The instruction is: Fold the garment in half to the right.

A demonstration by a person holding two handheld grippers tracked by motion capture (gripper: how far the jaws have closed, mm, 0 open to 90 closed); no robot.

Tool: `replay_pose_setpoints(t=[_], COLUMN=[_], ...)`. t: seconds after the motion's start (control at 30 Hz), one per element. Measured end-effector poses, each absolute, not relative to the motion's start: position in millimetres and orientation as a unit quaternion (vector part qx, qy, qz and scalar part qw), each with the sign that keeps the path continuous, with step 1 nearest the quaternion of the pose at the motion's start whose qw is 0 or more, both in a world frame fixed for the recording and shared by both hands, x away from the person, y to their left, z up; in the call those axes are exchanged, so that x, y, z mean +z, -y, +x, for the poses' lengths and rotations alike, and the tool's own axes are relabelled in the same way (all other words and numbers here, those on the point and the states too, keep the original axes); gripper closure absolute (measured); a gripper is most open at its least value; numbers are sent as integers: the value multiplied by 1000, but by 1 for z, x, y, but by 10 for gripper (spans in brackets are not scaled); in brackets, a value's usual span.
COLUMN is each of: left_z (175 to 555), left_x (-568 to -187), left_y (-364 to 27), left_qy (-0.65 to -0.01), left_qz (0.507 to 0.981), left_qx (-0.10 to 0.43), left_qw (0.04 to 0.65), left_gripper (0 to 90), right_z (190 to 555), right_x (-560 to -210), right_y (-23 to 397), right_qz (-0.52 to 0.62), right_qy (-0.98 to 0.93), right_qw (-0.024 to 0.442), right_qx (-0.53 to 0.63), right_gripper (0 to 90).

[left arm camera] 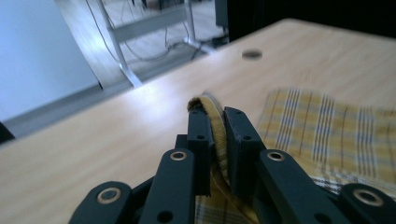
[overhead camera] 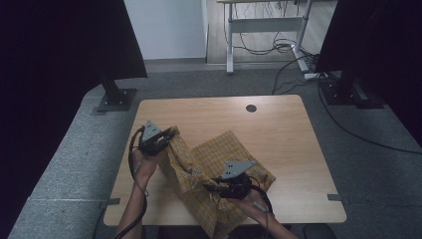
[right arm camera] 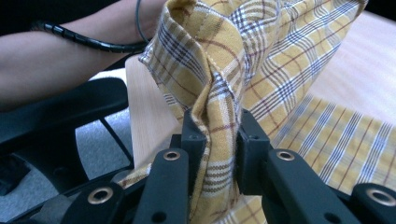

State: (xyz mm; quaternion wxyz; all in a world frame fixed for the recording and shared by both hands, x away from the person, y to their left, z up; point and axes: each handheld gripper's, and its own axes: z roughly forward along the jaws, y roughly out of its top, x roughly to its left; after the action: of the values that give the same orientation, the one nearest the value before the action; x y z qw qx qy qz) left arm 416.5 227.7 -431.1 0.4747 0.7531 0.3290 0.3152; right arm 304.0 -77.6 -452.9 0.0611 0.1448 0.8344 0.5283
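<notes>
- Here we see a yellow plaid cloth [overhead camera: 219, 169] lying rumpled on the near half of a light wooden table [overhead camera: 278, 129], with one part hanging over the near edge between the person's forearms.
- In the high view we find the left gripper [overhead camera: 171, 134] at the cloth's left end, and the fabric rises off the tabletop to meet it.
- From the left gripper view we make out a folded hem of the cloth [left arm camera: 215, 126] pinched between the two black jaws, which stand almost together with only that thin edge between them; the rest of the cloth lies flat on the table off to the right.
- We place the right gripper [overhead camera: 211, 188] near the table's front edge, over the bunched middle of the cloth.
- In the right gripper view its jaws are clamped on a thick twisted bunch of the cloth [right arm camera: 217, 140], which stands up from between them and fans out above.
- Behind that bunch we see the person's other forearm [right arm camera: 60, 56] with a ribbed black cable [right arm camera: 84, 41] across it.
- A small dark round hole [overhead camera: 251, 108] sits in the tabletop towards the far edge, well apart from the cloth.
</notes>
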Motion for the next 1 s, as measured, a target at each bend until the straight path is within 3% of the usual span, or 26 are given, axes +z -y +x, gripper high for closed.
replay_pose_setpoints(t=[0.17,0.43,0.77,1.0], left_z=[425,452,493,503], left_x=[-405,-409,-473,-527], left_y=[-204,-160,-106,-92], left_qy=[-315,-311,-327,-328], left_qz=[743,750,794,837], left_qx=[324,305,254,242], left_qw=[494,499,444,365], left_gripper=[812,817,816,811], right_z=[304,315,344,363], right_x=[-434,-430,-482,-531], right_y=[94,137,175,183], right_qz=[146,189,246,274], right_qy=[-826,-811,-831,-859], right_qw=[84,107,96,66], right_qx=[538,543,490,427], right_gripper=[761,761,761,761])
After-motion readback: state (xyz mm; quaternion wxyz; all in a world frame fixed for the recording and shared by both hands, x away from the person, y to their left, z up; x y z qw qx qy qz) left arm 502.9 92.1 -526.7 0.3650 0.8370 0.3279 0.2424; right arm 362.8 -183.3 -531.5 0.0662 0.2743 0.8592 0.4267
